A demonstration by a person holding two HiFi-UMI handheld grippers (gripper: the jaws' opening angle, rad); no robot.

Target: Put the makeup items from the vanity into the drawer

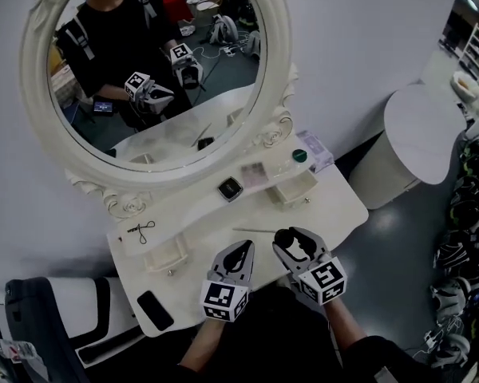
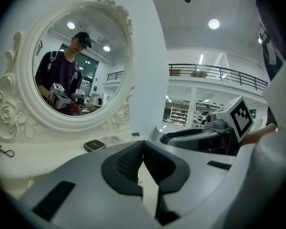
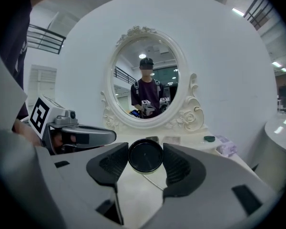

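Head view with both gripper views. The right gripper (image 1: 297, 247) hangs over the front edge of the white vanity bench (image 1: 339, 206). Its jaws are clenched on a round black makeup compact (image 3: 145, 156), which is held on edge between the 2 pads, with its flat face toward that gripper's camera. The left gripper (image 1: 239, 255) is just beside the right one, on its left. Its jaws are pressed together at the tips, with nothing between them.

Behind the grippers, an oval mirror in a carved white frame (image 1: 223, 78) stands on a raised shelf (image 1: 191, 210). The following lie on the shelf, from left to right:
- a metal eyelash curler (image 1: 142, 231)
- a square dark compact (image 1: 230, 188)
- a flat pale-pink palette (image 1: 254, 174)
- a small dark-green round pot (image 1: 300, 155)
- a pale lilac box (image 1: 318, 152)

2 small white drawers with knobs, 1 at the left (image 1: 166, 258) and 1 at the right (image 1: 291, 190), sit under the shelf. It cannot be told how far they are pulled out.

On the bench, a thin pale stick (image 1: 259, 231) lies just ahead of the jaws. A flat black rectangular item (image 1: 155, 309) lies near the front left corner.
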